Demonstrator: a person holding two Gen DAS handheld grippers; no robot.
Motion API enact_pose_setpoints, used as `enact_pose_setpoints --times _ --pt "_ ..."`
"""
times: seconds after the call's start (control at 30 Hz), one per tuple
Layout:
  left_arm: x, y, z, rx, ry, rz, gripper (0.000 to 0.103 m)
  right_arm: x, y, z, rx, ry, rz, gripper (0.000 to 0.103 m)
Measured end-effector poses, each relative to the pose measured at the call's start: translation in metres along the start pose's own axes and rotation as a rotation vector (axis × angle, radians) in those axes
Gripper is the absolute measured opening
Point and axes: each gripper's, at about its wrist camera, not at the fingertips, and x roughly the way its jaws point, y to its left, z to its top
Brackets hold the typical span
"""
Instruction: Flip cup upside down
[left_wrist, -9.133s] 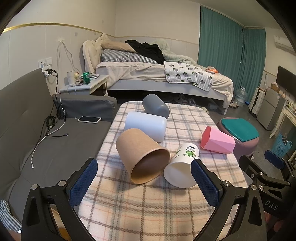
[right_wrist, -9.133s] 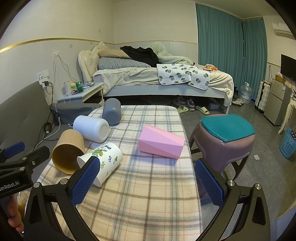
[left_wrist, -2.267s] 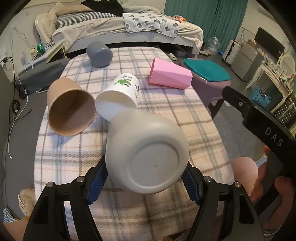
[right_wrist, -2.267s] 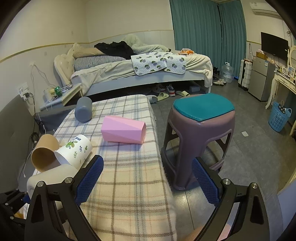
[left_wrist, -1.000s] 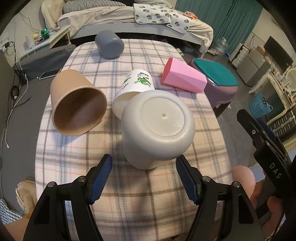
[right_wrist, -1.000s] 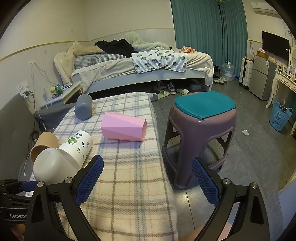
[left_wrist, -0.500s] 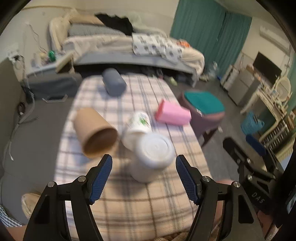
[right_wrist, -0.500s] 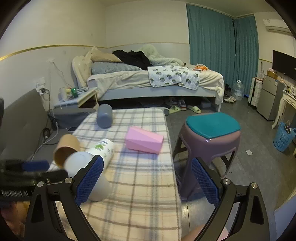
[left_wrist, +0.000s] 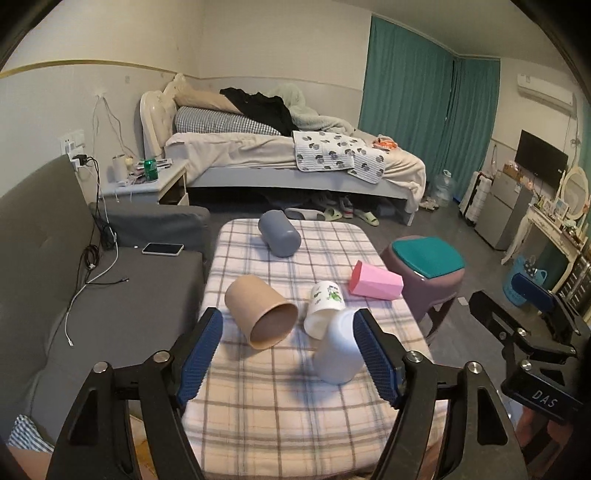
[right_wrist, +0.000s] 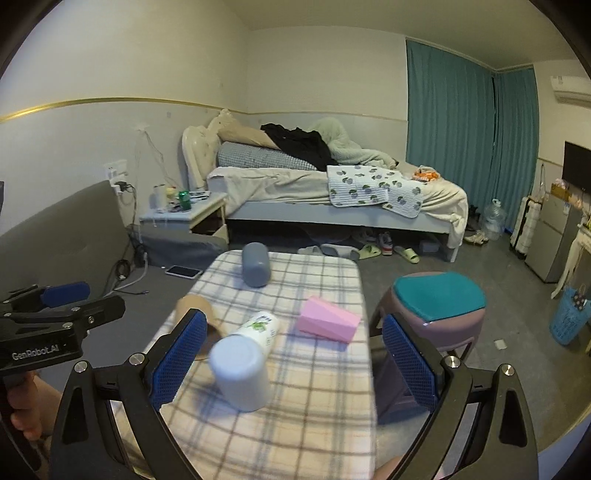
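Checked cloth covers the desk in the left wrist view, grey sofa on its left with a phone and cables on the seat. Bed along the back wall, teal curtains behind it, purple stool with teal cushion just right of the desk. Five cups on the cloth: pale grey cup stands upside down near the front, base up; white printed cup lies on its side right behind it, touching or nearly so; brown paper cup lies on its side to the left, mouth toward camera; pink faceted cup lies near the right edge; dark grey cup lies at the far end. Left tool is wide open, blue pads apart, holding nothing; its right pad overlaps the pale grey cup in the picture, contact unclear. Right tool's body shows at the far right, off the desk.

Right wrist view: same desk, bed, sofa, stool, nightstand with small items. Pale grey cup upside down at the front left, slightly blurred, white printed cup lying behind it, brown paper cup mostly hidden by the left pad, pink faceted cup to the right, dark grey cup far end. Right tool is spread wide, empty, above the desk's near edge, touching no cup. Left tool's body shows at the left edge, held by a hand.
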Motion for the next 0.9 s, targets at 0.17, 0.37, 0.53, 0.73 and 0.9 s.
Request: enact_pose_setpoints --times 0.17,0.37,0.53,0.73,0.9 --pt "0.000 -0.005 -0.024 0.046 -0.013 0.039 0.088 -0.004 0.006 -0.021 0.006 -0.004 -0.011 0.100" --pt "0.008 -0.023 -0.049 0.107 -0.033 0.071 0.095 0.000 -0.004 -0.051 0.063 0.032 -0.071 0.103" --pt "0.013 -0.024 -0.054 0.108 -0.032 0.085 0.096 0.007 -0.014 -0.066 0.101 0.078 -0.077 0.103" --pt "0.017 -0.015 -0.051 0.056 -0.016 0.087 0.096 0.005 -0.012 -0.064 0.074 0.056 -0.068 0.103" --pt "0.017 -0.013 -0.051 0.043 -0.009 0.078 0.096 0.006 -0.010 -0.064 0.068 0.062 -0.065 0.103"
